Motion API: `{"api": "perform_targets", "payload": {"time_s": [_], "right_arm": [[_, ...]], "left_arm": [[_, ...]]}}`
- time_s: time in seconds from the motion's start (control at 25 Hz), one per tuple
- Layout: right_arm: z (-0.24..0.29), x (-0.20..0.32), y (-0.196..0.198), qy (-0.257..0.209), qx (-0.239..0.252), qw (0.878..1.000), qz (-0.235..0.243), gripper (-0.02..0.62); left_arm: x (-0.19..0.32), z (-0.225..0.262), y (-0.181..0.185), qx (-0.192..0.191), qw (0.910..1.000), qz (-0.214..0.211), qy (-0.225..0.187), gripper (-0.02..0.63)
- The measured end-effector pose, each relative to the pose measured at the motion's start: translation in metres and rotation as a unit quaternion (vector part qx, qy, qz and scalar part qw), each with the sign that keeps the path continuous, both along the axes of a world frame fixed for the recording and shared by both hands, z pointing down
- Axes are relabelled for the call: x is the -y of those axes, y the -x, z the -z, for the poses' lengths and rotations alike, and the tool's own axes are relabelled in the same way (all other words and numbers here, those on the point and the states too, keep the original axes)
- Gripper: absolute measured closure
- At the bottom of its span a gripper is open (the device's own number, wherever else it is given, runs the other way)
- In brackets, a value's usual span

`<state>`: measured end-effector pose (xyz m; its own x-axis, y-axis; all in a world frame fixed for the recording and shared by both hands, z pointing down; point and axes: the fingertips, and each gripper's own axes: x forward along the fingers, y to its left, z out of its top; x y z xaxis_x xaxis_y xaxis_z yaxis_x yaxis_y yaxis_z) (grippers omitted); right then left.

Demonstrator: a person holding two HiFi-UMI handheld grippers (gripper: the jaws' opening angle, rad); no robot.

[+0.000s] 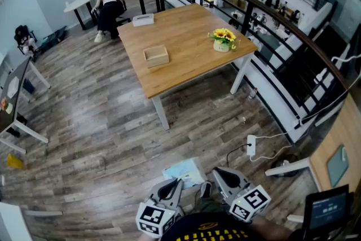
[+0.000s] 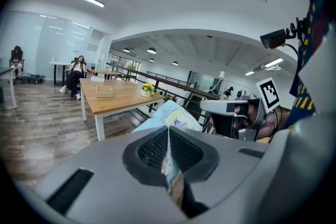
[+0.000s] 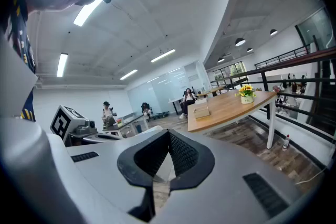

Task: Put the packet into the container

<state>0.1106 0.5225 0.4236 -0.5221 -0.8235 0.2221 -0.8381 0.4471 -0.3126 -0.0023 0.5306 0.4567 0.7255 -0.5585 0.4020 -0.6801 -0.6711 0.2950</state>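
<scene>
Pale blue packet [image 2: 170, 114], pinched by its near edge between the closed fingers of my left gripper [image 2: 168, 136]; the rest of it sticks out forward past the tips. My right gripper [image 3: 168, 138] is fully closed, pads together with nothing between them, and hangs just beside the left one, low in front of my body. The shallow wooden container [image 1: 156, 56] sits on the wooden table [image 1: 192, 25], well apart from me across a stretch of plank floor. It is too small from here to tell whether anything lies inside. A pot of yellow flowers [image 1: 222, 40] stands on the same table nearer the railing, apart from the container. A person [image 1: 107, 5] sits at another table beyond. Stage of the task, as I judge it: the pick-up is done, since the packet is off every surface and in my grip. What is left is the larger share: walking to the table, bringing the packet over the container, and opening my left fingers so that it drops inside.
</scene>
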Motion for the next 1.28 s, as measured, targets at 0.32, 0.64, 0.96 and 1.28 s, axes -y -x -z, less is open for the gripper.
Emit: {"api": "perform_targets", "payload": {"time_s": [0.32,0.64,0.96,1.28], "right_arm": [[-0.01,-0.058,0.061,0.012,-0.018,0.999,-0.03,0.584],[0.005,-0.069,0.062,-0.023,0.003,0.999,-0.026,0.583],[0.027,-0.031,0.007,-0.057,0.023,0.997,0.041,0.507],[0.011,0.015,-0.032,0.006,0.059,0.993,0.105,0.458]], "left_arm": [[-0.036,0.001,0.061,0.0,0.9993,-0.016,-0.033,0.601],[-0.047,0.015,0.054,0.021,0.998,-0.016,-0.057,0.601],[0.001,0.029,-0.015,0.062,0.9921,0.018,-0.107,0.601],[0.03,0.03,-0.07,0.111,0.9856,0.039,-0.121,0.601]]}}
